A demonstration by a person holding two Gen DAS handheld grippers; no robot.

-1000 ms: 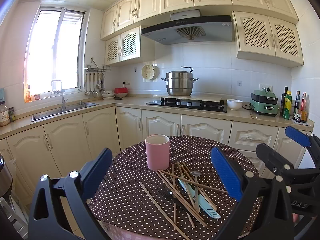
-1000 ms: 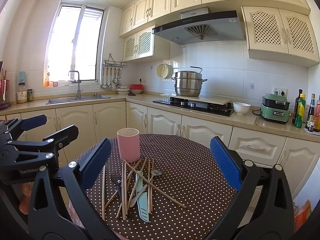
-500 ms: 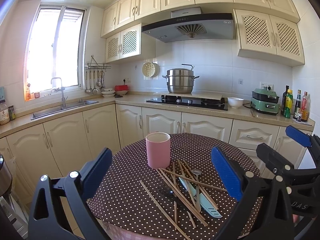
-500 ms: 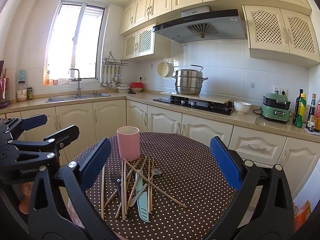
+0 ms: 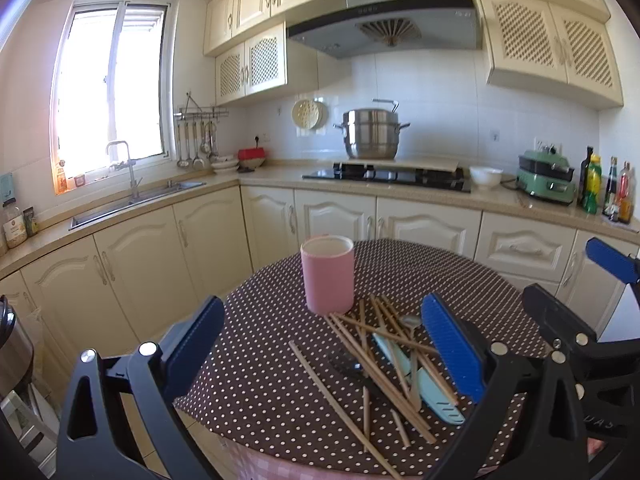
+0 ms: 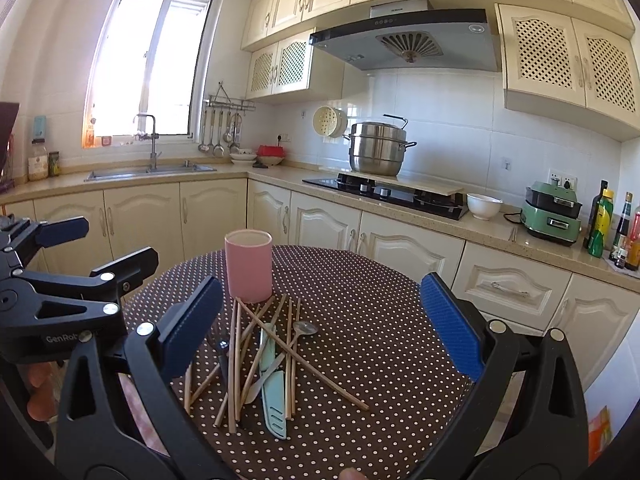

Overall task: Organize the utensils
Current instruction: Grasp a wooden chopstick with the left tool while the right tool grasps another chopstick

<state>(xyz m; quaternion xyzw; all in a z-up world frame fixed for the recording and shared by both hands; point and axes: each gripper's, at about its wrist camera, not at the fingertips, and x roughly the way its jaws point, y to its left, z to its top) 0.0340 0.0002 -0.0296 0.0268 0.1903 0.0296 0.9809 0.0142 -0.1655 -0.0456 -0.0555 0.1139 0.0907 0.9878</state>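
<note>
A pink cup [image 5: 327,274] stands upright on a round table with a brown polka-dot cloth [image 5: 264,380]; it also shows in the right wrist view [image 6: 248,266]. In front of it lies a loose pile of wooden chopsticks [image 5: 380,364], a spoon [image 6: 305,328], a dark fork [image 6: 221,350] and a pale blue sheathed knife [image 6: 273,396]. My left gripper [image 5: 324,344] is open and empty, held above the table's near edge. My right gripper [image 6: 320,320] is open and empty above the pile. Each gripper shows at the side of the other's view.
Cream cabinets and a counter run behind the table, with a sink [image 5: 136,200] at the left, a stove with a steel pot [image 5: 372,134], a white bowl [image 5: 485,177], a green appliance [image 5: 546,178] and bottles [image 5: 608,186] at the right.
Both grippers have eased slightly forward toward the table; the cup and pile look a little nearer. Nothing on the table has moved.
</note>
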